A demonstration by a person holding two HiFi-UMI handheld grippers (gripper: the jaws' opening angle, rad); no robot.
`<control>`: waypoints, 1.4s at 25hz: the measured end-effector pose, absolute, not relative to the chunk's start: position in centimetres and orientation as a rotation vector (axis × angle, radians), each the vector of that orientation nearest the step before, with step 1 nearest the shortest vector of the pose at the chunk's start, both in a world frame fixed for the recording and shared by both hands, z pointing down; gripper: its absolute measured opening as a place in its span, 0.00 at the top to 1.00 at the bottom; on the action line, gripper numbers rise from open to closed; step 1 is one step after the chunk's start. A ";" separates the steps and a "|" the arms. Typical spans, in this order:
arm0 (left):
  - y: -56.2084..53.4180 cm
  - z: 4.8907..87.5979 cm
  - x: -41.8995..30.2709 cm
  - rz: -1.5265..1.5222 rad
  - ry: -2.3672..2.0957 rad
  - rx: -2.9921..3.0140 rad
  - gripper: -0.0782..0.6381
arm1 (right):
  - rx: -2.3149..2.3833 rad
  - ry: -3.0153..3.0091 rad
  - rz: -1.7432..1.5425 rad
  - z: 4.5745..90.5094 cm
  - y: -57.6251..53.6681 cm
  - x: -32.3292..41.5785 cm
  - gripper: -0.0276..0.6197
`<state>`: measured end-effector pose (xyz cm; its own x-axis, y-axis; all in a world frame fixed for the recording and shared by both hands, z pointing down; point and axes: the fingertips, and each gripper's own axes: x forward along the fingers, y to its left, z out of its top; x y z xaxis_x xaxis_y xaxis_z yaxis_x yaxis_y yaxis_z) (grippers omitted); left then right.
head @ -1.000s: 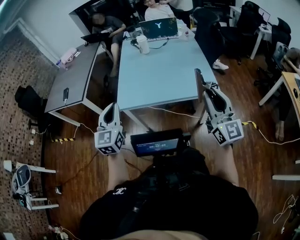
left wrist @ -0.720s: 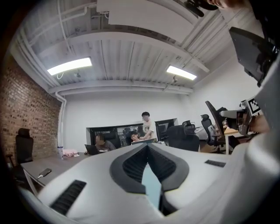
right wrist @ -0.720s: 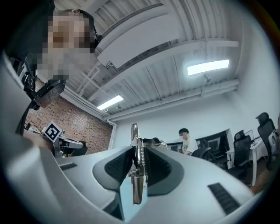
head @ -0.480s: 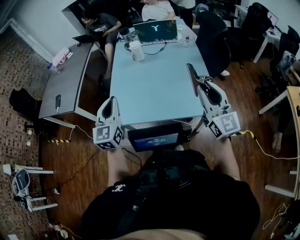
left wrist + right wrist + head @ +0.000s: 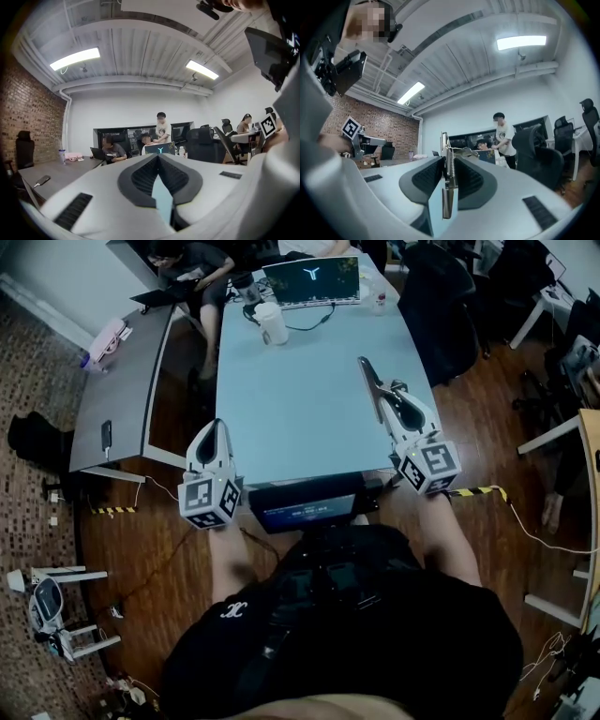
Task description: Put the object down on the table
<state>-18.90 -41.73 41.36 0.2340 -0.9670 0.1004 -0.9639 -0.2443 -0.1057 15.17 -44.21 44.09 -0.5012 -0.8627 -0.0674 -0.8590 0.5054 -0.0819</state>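
A slim metal hand tool with a coil spring [image 5: 448, 173] stands upright between the jaws of my right gripper [image 5: 449, 161], which is shut on it. In the head view the metal tool [image 5: 367, 381] sticks forward out of the right gripper [image 5: 392, 407], above the right side of the light-blue table [image 5: 300, 418]. My left gripper [image 5: 212, 430] hovers at the table's near left corner. In the left gripper view its jaws meet at the tips of the left gripper [image 5: 158, 157] with nothing between them.
A laptop [image 5: 311, 282], a white cup [image 5: 272, 324] and a cable lie at the table's far end, where people sit. A grey desk [image 5: 122, 390] with a phone [image 5: 106, 435] stands to the left. Black office chairs [image 5: 441, 306] stand to the right.
I have stepped forward. Both grippers were over the wooden floor short of the table; now they are above its near end. The right gripper keeps its hold on the tool.
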 end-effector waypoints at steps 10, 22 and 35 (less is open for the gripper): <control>-42.1 44.3 -19.2 -0.258 1.960 -2.490 0.90 | -1.579 2.903 -0.727 65.1 -50.1 9.7 0.83; -40.0 46.2 -20.6 -0.357 2.095 -2.428 0.90 | -1.517 3.100 -1.105 75.9 -50.8 7.1 0.79; -40.0 45.6 -20.7 -0.308 2.127 -2.365 0.90 | -1.731 3.047 -0.681 71.4 -54.0 8.4 0.41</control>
<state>-20.71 -39.96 45.59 0.0959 -0.9792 0.1785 -0.9897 -0.1130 -0.0878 8.41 -54.05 71.36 -0.4610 -0.7113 0.5307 -0.8695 0.4816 -0.1097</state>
